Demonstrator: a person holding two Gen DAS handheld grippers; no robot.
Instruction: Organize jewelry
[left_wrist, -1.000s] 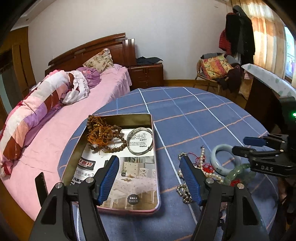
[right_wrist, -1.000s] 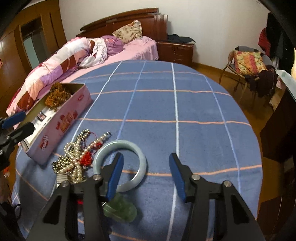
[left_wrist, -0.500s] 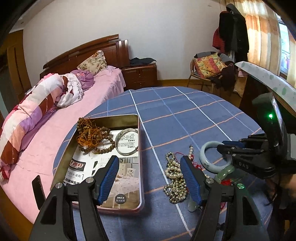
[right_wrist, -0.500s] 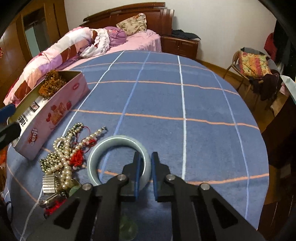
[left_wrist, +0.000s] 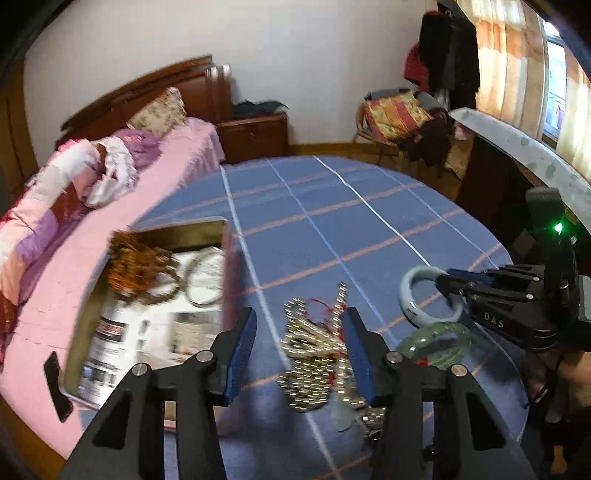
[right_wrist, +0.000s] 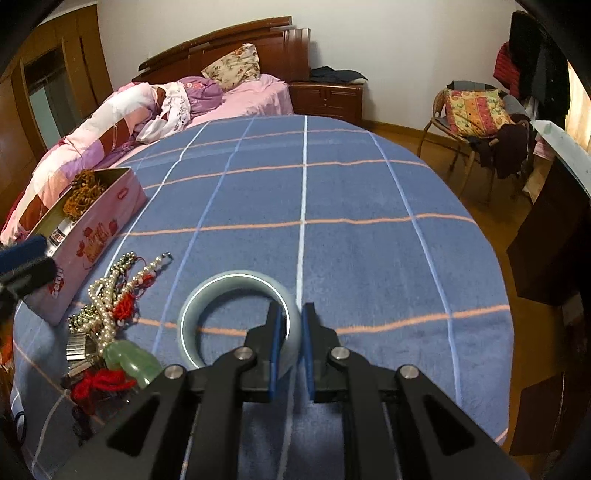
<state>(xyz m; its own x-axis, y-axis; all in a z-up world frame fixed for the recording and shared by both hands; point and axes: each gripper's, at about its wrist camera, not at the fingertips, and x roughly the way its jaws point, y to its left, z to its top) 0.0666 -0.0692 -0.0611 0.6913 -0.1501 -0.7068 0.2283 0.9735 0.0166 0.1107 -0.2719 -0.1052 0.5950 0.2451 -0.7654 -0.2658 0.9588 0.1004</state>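
Observation:
My right gripper is shut on the rim of a pale blue-grey bangle and holds it just above the blue cloth; the bangle also shows in the left wrist view. My left gripper is open, its fingers either side of a heap of pearl and metal bead strands with red thread. A green jade bangle lies by the heap. The open pink tin at the left holds brown wooden beads and a silver bangle.
The round table has a blue checked cloth. A bed stands behind the tin at the left. A chair with cushions stands at the back right. A dark cabinet is close to the table's right edge.
My right gripper closed on the pale bangle and lifted it slightly. My left gripper moved right from over the tin to over the bead heap, still open.

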